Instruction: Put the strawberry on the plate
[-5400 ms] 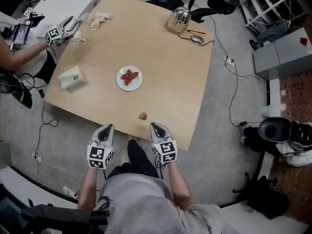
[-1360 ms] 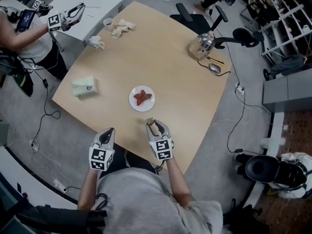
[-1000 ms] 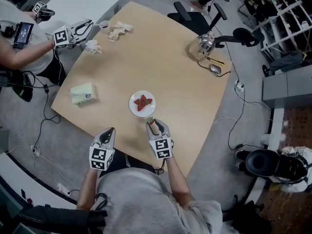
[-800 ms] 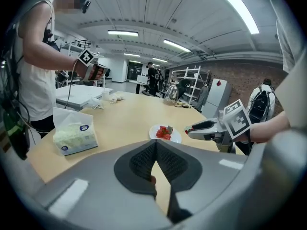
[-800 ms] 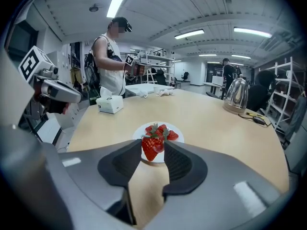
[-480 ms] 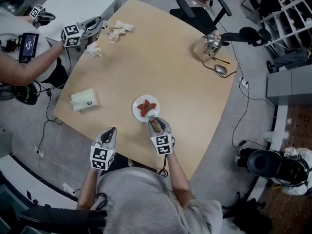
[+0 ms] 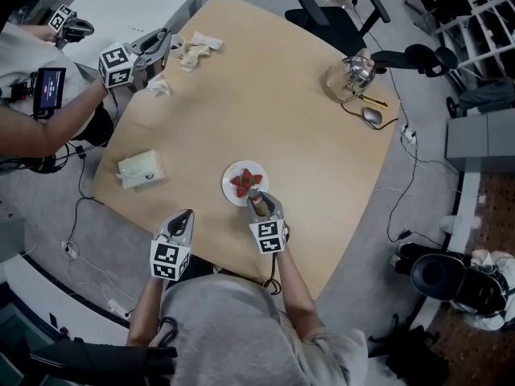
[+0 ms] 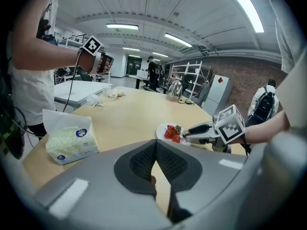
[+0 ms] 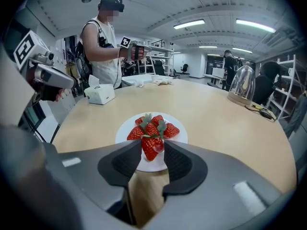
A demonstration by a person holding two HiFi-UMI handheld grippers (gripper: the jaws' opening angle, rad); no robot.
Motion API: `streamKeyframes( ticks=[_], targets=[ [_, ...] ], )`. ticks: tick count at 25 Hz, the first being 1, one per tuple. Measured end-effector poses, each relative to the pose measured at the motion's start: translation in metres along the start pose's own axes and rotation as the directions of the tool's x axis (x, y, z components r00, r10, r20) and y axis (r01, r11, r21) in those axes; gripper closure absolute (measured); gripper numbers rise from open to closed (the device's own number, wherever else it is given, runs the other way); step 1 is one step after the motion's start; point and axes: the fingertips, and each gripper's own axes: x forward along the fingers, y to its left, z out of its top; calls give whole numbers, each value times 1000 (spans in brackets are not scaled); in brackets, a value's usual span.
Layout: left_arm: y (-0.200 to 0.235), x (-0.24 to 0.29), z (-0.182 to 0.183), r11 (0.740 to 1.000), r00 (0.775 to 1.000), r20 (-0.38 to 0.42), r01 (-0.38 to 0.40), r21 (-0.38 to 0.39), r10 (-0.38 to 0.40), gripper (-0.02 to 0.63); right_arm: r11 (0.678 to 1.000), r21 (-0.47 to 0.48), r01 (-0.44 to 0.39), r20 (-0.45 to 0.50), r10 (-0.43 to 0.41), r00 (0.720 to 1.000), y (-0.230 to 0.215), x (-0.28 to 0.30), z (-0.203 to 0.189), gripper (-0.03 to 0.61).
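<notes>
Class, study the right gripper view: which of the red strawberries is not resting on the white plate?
The red strawberry gripped between the right tongs, closest to the camera; the other strawberries lie clustered on the round white plate.

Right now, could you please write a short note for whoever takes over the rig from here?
Right gripper: shut on a strawberry, which is over the near edge of the plate; whether it touches the plate is unclear.
Left gripper: shut and empty, off to the side at the near edge of the table.
Done: strawberry picked up and carried to the plate, where other strawberries already lie.
Left: lower it, open the jaws, withdraw.
</notes>
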Motion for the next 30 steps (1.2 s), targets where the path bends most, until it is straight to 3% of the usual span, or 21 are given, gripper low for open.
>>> streamKeyframes(
  ticks=[6, 30],
  targets=[
    [6, 5, 3, 1000, 1000, -11, 3, 0, -3, 594, 1000, -31, -3, -34, 2, 999, 2, 8, -2, 425],
    [14, 23, 15, 1000, 999, -32, 28, 12, -28, 594, 1000, -3, -6, -56, 6, 998, -2, 18, -9, 425]
  ],
)
